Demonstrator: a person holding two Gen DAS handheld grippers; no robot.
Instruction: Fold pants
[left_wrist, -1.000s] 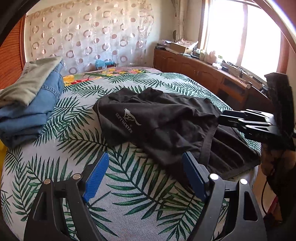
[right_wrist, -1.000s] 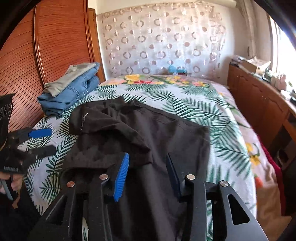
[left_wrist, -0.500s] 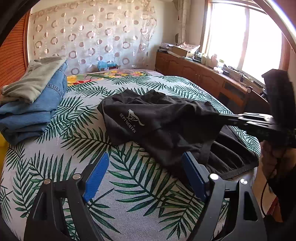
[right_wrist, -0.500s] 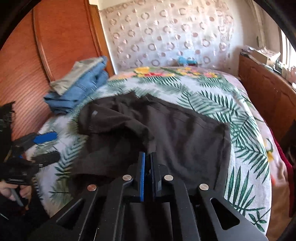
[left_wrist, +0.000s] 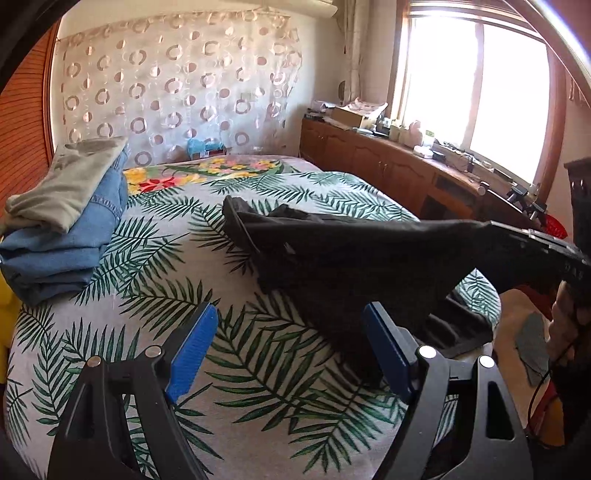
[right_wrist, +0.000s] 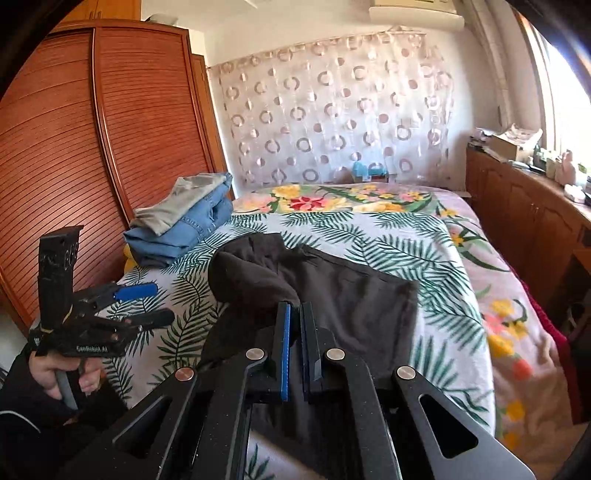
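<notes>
Black pants lie crumpled on the palm-leaf bedsheet. One side of them is pulled up off the bed into a taut ridge. My right gripper is shut on a fold of the black pants; in the left wrist view the right gripper holds that raised edge at the far right. My left gripper hovers open over the sheet just in front of the pants, with nothing between its blue pads. From the right wrist view, the left gripper is at the bed's left side, held by a hand.
A stack of folded jeans and a grey-green garment sits at the bed's far left, seen as the folded stack beside the wooden wardrobe. A wooden cabinet runs under the window. The bed edge is close below both grippers.
The right gripper closed on a fold of the black pants and lifted it, drawing the cloth up and to the right. The left gripper stayed open and rose slightly.
</notes>
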